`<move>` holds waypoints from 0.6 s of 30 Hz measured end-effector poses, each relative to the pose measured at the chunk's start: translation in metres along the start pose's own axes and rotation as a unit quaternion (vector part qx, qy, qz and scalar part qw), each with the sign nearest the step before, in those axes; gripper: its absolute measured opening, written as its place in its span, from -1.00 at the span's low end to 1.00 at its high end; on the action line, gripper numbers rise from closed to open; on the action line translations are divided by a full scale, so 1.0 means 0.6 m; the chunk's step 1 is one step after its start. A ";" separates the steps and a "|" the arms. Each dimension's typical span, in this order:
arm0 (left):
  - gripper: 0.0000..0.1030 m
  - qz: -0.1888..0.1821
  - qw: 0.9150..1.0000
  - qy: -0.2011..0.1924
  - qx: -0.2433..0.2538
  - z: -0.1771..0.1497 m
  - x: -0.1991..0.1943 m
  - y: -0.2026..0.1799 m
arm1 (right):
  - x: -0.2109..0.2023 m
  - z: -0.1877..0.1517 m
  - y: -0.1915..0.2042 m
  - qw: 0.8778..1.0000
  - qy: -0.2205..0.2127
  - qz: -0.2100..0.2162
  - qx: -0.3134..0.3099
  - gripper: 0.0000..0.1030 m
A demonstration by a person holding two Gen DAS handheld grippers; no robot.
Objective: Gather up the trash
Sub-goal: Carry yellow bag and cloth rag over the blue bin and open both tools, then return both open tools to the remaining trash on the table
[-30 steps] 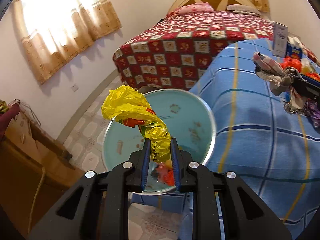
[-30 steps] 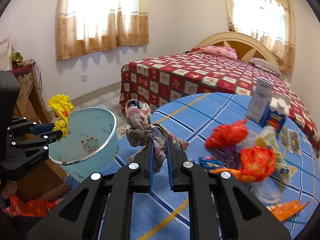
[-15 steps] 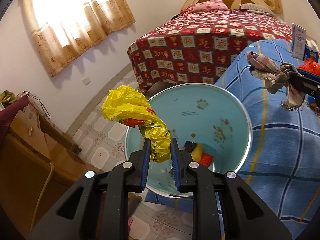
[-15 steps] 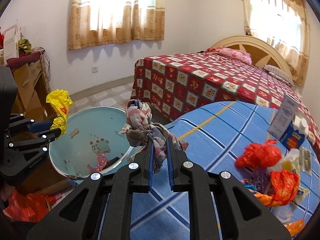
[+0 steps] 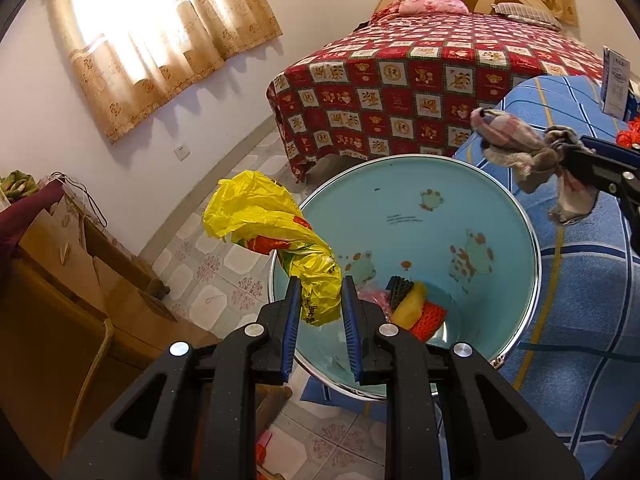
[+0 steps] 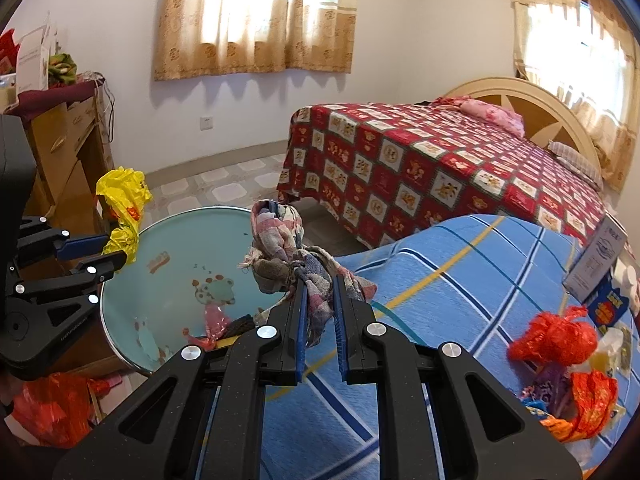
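My left gripper (image 5: 320,282) is shut on a crumpled yellow plastic bag (image 5: 264,224), held over the near left rim of a light blue basin (image 5: 500,216) that has some trash in its bottom. In the right wrist view the same yellow plastic bag (image 6: 124,204) hangs at the basin's (image 6: 168,224) left edge. My right gripper (image 6: 318,280) is shut on a knotted plaid rag (image 6: 280,240), held above the basin's right rim by the edge of the blue striped table (image 6: 460,272). The rag (image 5: 516,148) also shows at the right of the left wrist view.
Red and orange wrappers (image 6: 556,340), a small white box (image 6: 600,256) and other litter lie on the blue cloth's right side. A bed (image 6: 440,160) with a red patterned cover stands behind. A wooden cabinet (image 6: 68,148) is at the left, red bags (image 6: 52,408) on the floor below it.
Both grippers have moved toward the basin with their loads; the basin now fills more of each view, and the rag has come from over the table to the basin's rim.
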State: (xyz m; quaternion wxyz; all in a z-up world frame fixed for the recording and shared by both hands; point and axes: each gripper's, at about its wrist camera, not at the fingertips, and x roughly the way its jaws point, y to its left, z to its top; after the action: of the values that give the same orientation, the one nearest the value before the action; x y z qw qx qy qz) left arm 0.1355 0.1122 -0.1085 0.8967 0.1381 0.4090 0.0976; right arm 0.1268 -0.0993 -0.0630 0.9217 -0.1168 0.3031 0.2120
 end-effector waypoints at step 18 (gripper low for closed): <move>0.28 -0.020 1.000 -0.007 -0.014 0.000 -0.008 -0.009 | 0.000 0.000 0.005 1.000 -0.004 0.020 0.015 0.02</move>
State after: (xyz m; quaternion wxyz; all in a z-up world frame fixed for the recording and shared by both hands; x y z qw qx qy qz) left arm 0.1326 0.1056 -0.1067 0.9034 0.1182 0.4036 0.0843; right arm 0.1251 -0.0966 -0.0634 0.9201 -0.0964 0.3050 0.2260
